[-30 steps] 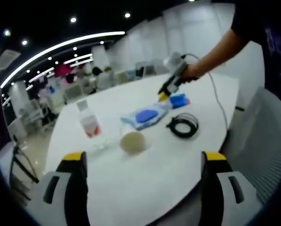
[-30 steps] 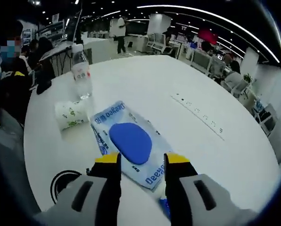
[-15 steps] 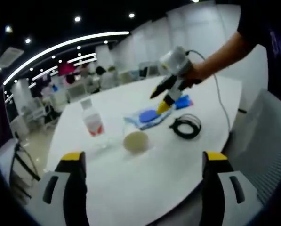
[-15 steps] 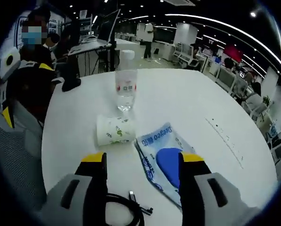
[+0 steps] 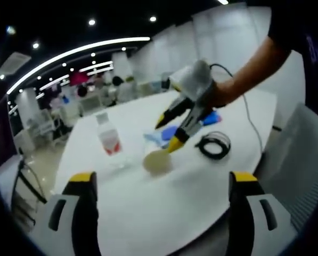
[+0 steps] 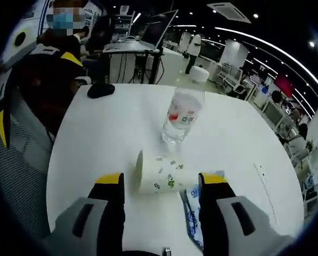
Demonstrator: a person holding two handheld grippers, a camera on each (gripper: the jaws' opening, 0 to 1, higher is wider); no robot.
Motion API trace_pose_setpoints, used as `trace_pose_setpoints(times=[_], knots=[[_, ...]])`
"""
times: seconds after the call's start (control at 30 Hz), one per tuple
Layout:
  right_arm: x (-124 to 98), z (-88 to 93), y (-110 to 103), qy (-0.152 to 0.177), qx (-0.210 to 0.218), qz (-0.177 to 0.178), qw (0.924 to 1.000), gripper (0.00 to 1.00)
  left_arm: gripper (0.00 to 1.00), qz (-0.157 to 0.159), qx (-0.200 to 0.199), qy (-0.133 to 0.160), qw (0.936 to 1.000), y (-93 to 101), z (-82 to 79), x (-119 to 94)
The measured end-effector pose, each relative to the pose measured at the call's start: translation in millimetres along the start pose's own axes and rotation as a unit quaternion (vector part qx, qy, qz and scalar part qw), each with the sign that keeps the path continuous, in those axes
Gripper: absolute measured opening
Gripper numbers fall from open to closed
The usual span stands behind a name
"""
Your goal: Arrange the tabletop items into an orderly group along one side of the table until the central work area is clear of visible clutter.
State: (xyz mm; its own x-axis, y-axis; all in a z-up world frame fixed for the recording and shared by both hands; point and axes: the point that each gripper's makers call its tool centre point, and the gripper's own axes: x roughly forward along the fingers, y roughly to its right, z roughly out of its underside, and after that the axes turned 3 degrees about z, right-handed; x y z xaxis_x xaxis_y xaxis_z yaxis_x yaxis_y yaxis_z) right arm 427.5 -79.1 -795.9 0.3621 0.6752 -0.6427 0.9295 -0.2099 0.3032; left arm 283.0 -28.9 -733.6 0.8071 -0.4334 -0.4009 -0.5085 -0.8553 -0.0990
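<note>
We see the water bottle [image 5: 109,140] upright at left, the paper cup [image 5: 157,160] tipped beside it; our right gripper [image 5: 168,135] hovers spread above the cup, probably to grab it; left gripper [image 5: 161,184] idles empty, jaws apart.

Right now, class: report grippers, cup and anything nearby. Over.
Right gripper open, jaws either side of the tipped paper cup. Left gripper open, empty. Water bottle upright beyond cup, wipes pack beside it.
</note>
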Motion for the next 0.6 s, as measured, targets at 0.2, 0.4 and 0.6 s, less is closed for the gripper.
trace_pose_setpoints(times=[0.2, 0.4, 0.6], knots=[[13.2, -6.5, -1.6, -0.001, -0.035, 0.018, 0.9992, 0.45, 0.98, -0.001, 0.000, 0.001, 1.0000, -0.9, -0.7, -0.6], [22.9, -8.0, -7.7, -0.008, -0.079, 0.030, 0.9964, 0.37, 0.97, -0.001, -0.002, 0.003, 1.0000, -2.3, -0.8, -1.2], [31.5, -7.2, -7.3, -0.014, -0.128, 0.051, 0.9903, 0.27, 0.96, -0.004, -0.004, 0.002, 1.0000, -4.1, 0.1, -1.8]])
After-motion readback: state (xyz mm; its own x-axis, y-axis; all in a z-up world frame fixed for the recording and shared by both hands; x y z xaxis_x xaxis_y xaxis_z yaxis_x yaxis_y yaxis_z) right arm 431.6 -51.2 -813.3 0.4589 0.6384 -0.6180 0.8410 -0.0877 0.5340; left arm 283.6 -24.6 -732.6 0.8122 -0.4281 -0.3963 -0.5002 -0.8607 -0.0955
